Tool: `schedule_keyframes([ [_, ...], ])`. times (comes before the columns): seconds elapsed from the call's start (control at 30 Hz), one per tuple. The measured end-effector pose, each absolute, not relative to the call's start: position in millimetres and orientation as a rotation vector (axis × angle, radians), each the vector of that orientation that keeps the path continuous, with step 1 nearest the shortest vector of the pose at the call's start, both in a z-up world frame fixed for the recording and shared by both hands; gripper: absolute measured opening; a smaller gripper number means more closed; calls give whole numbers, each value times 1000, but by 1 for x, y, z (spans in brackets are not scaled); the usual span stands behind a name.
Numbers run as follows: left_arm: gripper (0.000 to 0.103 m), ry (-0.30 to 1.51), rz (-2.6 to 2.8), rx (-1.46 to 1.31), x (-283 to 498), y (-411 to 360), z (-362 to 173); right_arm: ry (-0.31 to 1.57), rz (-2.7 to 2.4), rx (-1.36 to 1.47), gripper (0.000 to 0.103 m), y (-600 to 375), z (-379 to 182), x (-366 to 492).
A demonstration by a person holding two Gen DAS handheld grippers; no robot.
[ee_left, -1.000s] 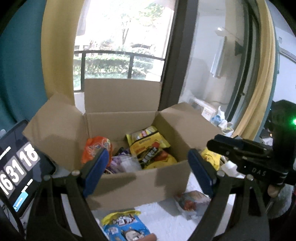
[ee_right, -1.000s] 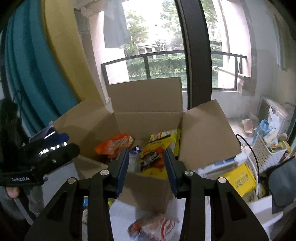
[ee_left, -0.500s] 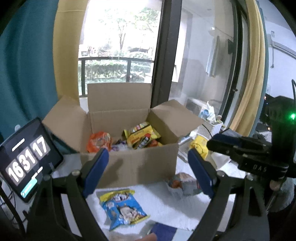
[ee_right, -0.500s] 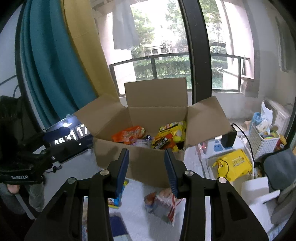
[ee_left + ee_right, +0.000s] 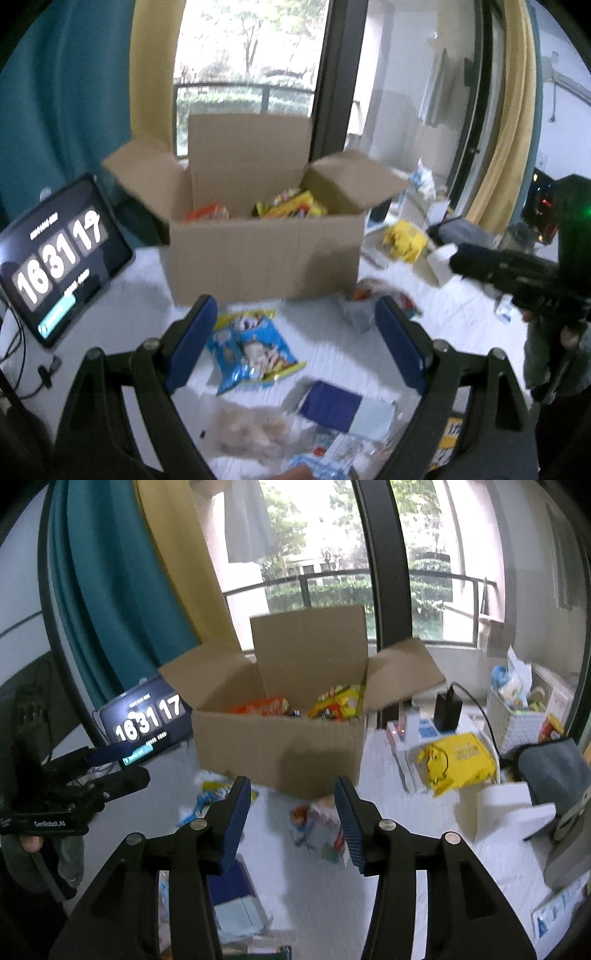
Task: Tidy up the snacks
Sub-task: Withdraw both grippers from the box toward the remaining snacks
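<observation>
An open cardboard box (image 5: 266,251) (image 5: 280,749) stands on the white table and holds an orange bag (image 5: 207,213) and yellow packets (image 5: 295,206). In front of it lie a blue snack bag (image 5: 251,347) (image 5: 207,799), a crumpled packet (image 5: 369,299) (image 5: 321,827), a dark blue packet (image 5: 330,404) and a clear bag of brown snacks (image 5: 251,432). My left gripper (image 5: 295,310) hangs wide open above the blue bag, holding nothing. My right gripper (image 5: 291,786) hovers over the crumpled packet, its jaws opening and empty.
A tablet showing a clock (image 5: 55,251) (image 5: 147,720) leans left of the box. At the right are a yellow bag (image 5: 458,764), a plug with its cable (image 5: 447,709), a white basket (image 5: 517,720) and a grey pouch (image 5: 554,768). Curtains and a window stand behind.
Both grippers have drawn back from the box, so it looks smaller and more of the table with loose snacks shows. The right jaws now stand wider apart.
</observation>
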State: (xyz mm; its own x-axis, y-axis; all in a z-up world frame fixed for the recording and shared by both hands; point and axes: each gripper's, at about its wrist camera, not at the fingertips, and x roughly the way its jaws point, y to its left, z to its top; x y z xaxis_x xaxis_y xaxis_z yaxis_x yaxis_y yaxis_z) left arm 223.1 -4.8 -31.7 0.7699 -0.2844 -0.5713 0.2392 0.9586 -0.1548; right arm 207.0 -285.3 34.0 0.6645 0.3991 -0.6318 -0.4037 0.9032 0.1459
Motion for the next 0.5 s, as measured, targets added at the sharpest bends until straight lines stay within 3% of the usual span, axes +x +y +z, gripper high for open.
schedule_keyframes([
  [0.5, 89, 840, -189, -84, 264, 18, -108, 856, 435, 33, 51, -303, -32, 238],
])
